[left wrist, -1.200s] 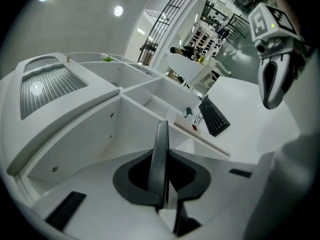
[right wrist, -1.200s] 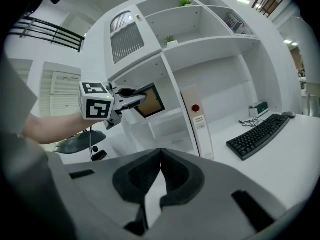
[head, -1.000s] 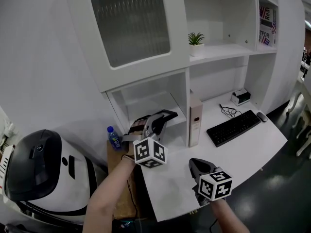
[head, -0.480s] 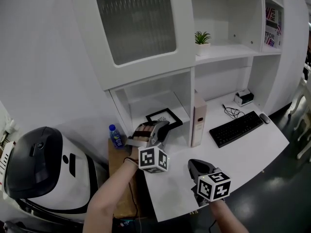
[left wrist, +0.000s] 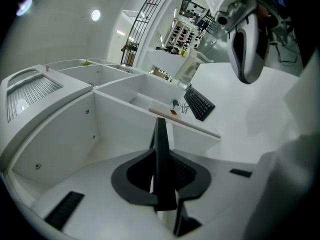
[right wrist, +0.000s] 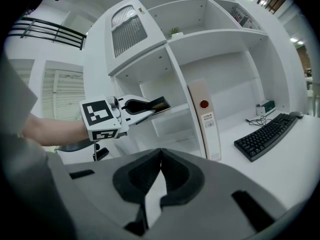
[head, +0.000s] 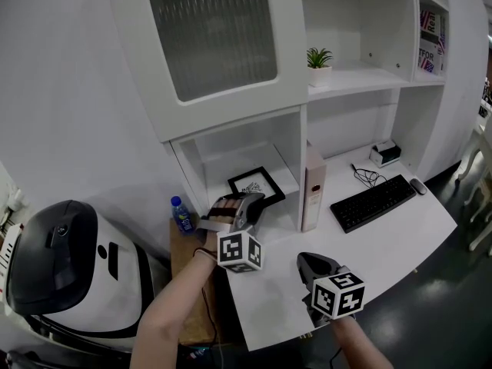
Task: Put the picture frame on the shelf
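The black picture frame [head: 257, 184] lies face up and slightly tilted in the low left cubby of the white shelf [head: 286, 177]. My left gripper [head: 251, 201] is shut on the frame's near edge. In the left gripper view the frame [left wrist: 161, 129] stands edge-on between the jaws of the left gripper [left wrist: 161, 155], reaching into the cubby. My right gripper [head: 308, 259] hovers over the desk front, shut with nothing in it. From the right gripper view, the right gripper [right wrist: 160, 152] faces the left gripper [right wrist: 134, 107], which holds the frame [right wrist: 160, 104] at the cubby mouth.
An upright white binder [head: 311, 191] stands on the desk just right of the cubby. Further right lie a black keyboard [head: 371, 202] and a small device [head: 384, 154]. A potted plant [head: 319, 60] sits on the shelf above. A blue-capped bottle [head: 181, 217] stands left of the desk.
The left gripper has sunk a little with the frame. The frame went from nearly edge-on to face up, lower in the cubby. The right gripper has stayed put.
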